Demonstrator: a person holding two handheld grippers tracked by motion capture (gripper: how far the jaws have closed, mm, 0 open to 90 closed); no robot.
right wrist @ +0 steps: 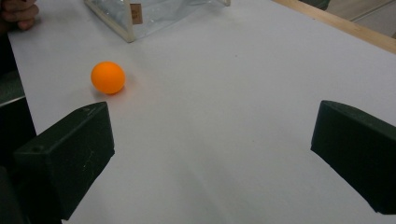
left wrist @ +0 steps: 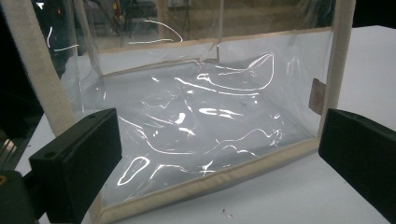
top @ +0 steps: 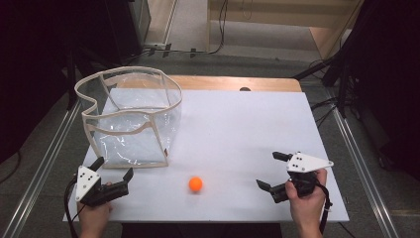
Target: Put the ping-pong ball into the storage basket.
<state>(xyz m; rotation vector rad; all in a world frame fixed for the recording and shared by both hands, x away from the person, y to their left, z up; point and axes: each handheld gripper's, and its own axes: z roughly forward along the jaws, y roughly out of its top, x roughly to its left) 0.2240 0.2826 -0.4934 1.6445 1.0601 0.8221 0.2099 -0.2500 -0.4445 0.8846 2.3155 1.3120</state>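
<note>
- Two black jaws rise from the bottom corners of the right gripper view, set wide apart with bare white table [right wrist: 243, 93] between them: the right gripper [top: 274, 171] is open and holds nothing.
- Upper left of that same view sits the orange ball [right wrist: 108, 77], on its own on the table, just past the left jaw, so the gripper is not lined up on it yet.
- From the high view, the ball [top: 195, 184] lies low in the middle of the frame, between the two hands, a little nearer the left one.
- Lower left, the left gripper [top: 113, 168] has its jaws apart too, nothing between them, pointed at the clear bag [top: 130, 116].
- Its own view has the bag [left wrist: 205, 112] close ahead, the cream bottom hem running between the jaws, not touched.
- The bag stands open-topped in the upper left of the high view, and looks like the place the ball is meant to go, with the left gripper probably there to steady it.
- Room to move: open white surface all round the ball, and the bag's near corner is close behind it.
- The front table edge runs close below both hands, so a nudged ball could roll off there.
</note>
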